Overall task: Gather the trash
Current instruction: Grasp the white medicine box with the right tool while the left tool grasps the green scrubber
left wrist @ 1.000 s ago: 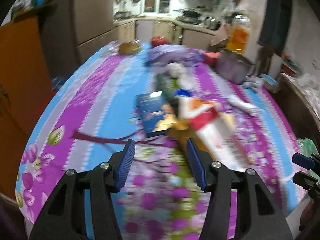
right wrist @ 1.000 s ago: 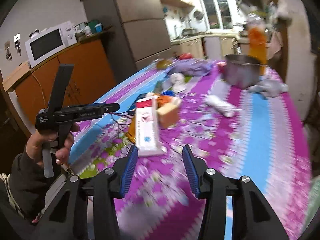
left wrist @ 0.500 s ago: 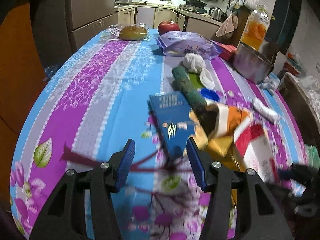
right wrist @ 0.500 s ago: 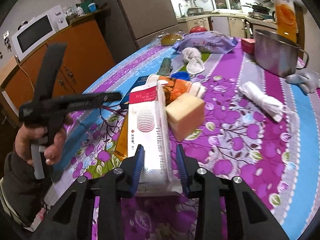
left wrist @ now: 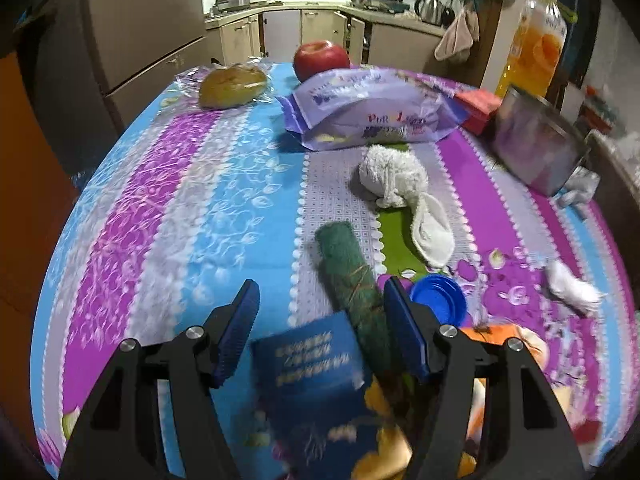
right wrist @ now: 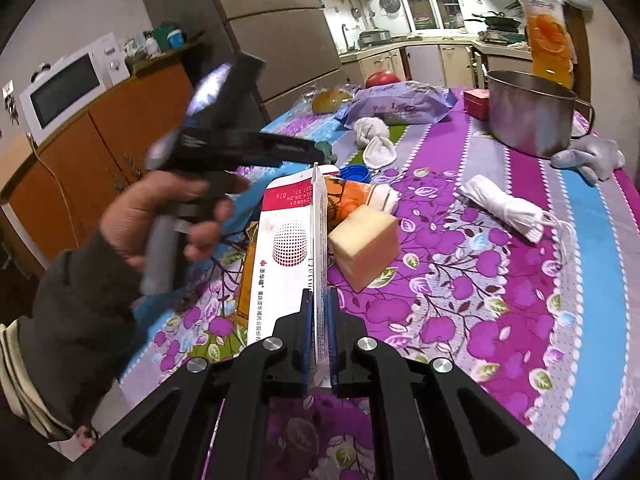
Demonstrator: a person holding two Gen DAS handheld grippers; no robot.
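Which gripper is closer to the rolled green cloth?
Left. The left gripper is open around the green cloth; the right gripper is farther back, shut on the white box.

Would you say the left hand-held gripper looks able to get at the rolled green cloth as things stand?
Probably yes: the left hand-held gripper is open, and the rolled green cloth lies just ahead by its right finger, nothing over it.

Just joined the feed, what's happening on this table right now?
A person is clearing trash from a cluttered table with two handheld tools. The right tool is shut on the edge of a flattened white and red carton. The left tool is open, hovering above a blue booklet and a rolled green cloth.
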